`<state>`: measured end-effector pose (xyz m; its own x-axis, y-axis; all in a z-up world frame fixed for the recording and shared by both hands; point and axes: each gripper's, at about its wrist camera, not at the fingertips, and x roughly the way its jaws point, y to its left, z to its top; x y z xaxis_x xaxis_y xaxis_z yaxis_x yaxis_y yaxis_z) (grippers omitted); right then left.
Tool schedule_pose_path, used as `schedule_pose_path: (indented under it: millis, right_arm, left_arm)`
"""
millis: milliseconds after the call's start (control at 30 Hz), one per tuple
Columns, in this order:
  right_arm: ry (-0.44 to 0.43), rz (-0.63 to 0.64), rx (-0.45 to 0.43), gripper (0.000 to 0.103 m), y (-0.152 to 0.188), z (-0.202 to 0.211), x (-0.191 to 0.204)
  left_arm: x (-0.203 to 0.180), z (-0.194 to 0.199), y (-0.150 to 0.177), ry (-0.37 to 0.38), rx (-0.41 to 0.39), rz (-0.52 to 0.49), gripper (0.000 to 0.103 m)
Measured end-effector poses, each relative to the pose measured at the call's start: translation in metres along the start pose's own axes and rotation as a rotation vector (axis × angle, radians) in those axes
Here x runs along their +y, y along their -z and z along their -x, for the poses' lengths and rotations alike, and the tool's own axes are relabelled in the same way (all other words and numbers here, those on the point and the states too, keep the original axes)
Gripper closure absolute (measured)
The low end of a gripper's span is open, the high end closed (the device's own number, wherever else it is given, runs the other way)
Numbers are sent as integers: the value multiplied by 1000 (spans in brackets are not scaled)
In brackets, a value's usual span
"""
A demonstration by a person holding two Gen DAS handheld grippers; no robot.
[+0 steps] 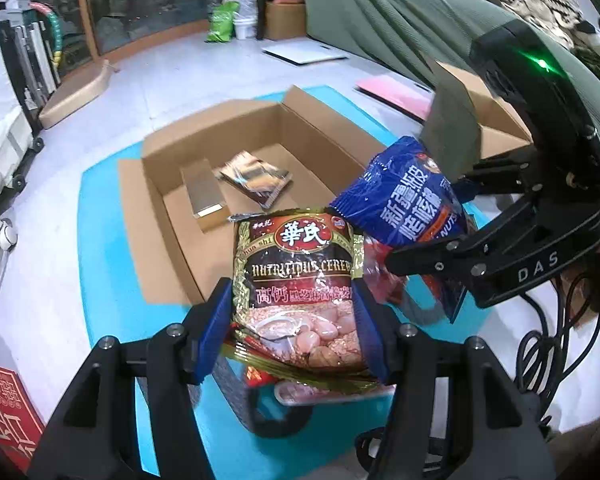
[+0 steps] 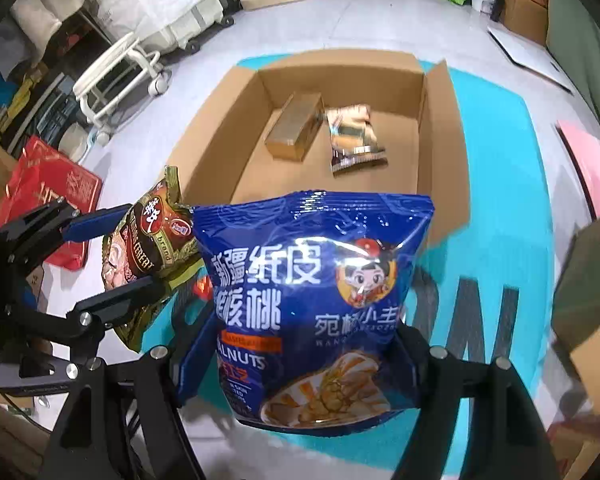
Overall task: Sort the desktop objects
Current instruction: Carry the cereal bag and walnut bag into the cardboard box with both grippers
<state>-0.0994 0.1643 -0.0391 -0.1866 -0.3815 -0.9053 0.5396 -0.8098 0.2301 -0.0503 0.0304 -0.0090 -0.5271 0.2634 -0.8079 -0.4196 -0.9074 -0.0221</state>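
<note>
Above the teal floor mat (image 1: 108,240), both grippers carry snack bags in the air, side by side.

Left gripper (image 1: 296,316): blue-padded jaws clamped on the sides of a dark red and gold cereal bag (image 1: 300,280). Print legible in the left wrist view: "華氏" in a red oval, "hua shi" beneath it, "NUTRITIOUS CEREAL" in pale capitals (last letter cut off by the bag edge), then a line starting "高钙". Lower panel shows a bowl of oats. Same bag appears in the right wrist view (image 2: 148,248), where "brand" reads along the oval's rim.

Right gripper (image 2: 296,344): jaws pressed against both edges of a blue walnut bag (image 2: 312,292). Large white characters "新疆纸皮" over "核桃"; below, "WALNUTS", first letters hidden by a fold. Cartoon child in a red hat on a round badge at right; walnut photo at bottom. Smaller white characters under the badge are too creased to read. The gripper body carries "DAS" in the left wrist view (image 1: 538,268).

Beyond both bags: open cardboard box (image 2: 244,120) lying on the mat, flaps spread. Inside it, a gold rectangular carton (image 2: 296,132) and a glossy brown-gold sachet (image 2: 354,140), just beside each other; print blurred. Large grey letters on the mat (image 2: 480,320), partly covered.

Red gift bag (image 2: 48,188) with gold characters stands off the mat, left.
</note>
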Motion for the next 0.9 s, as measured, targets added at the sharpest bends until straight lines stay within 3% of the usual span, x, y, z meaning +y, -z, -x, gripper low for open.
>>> schedule_pose_path:
  millis: [400,900]
  right_arm:
    - [34,37,-55,26,-63,-15,0]
    - [17,-74,-31,26,-139,-67,-33]
  left_arm:
    - [36,-24,-38,-71,-35,53,46]
    - [78,-84,-83,-132,-22,107,46]
